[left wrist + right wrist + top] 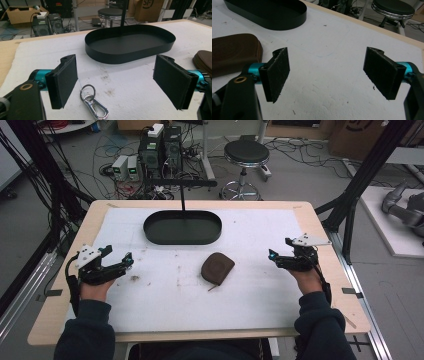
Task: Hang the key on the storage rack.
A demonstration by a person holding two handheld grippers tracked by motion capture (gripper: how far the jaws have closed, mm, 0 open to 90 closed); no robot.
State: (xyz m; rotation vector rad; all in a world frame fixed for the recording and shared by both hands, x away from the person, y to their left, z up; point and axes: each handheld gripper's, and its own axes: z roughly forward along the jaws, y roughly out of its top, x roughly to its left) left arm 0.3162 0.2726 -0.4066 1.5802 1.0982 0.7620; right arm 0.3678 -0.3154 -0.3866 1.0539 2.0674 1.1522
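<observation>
Lying on the white mat (165, 305) between the two grippers is a brown zipped pouch (217, 267), nearer the right one than the left. Beyond it, farther from the person, sits a black oval tray (182, 227) with a thin black post rising from its far edge.

Just ahead of the left gripper (117, 260) rests a silver key clip (93, 103) with its ring; in the left gripper view it lies on the mat between the two jaws, closer to the left jaw and touching neither. That claw is spread wide, with nothing in it. The tray (130, 53) sits straight ahead of it, and the edge of the pouch (203, 61) peeks in past its right jaw.

Over on the other side, the right gripper (282, 259) is likewise held spread apart and empty above bare mat. From its own view the pouch (234, 53) lies off beyond its left jaw, and the tray (269, 15) farther out in the same direction.

Both hands grip their tools low over the wooden table (95, 215), dark sleeves (320, 325) coming in from the near edge. Behind the table stand a black stool (245, 155), some computer towers (162, 147) and a tangle of cables on the floor.
</observation>
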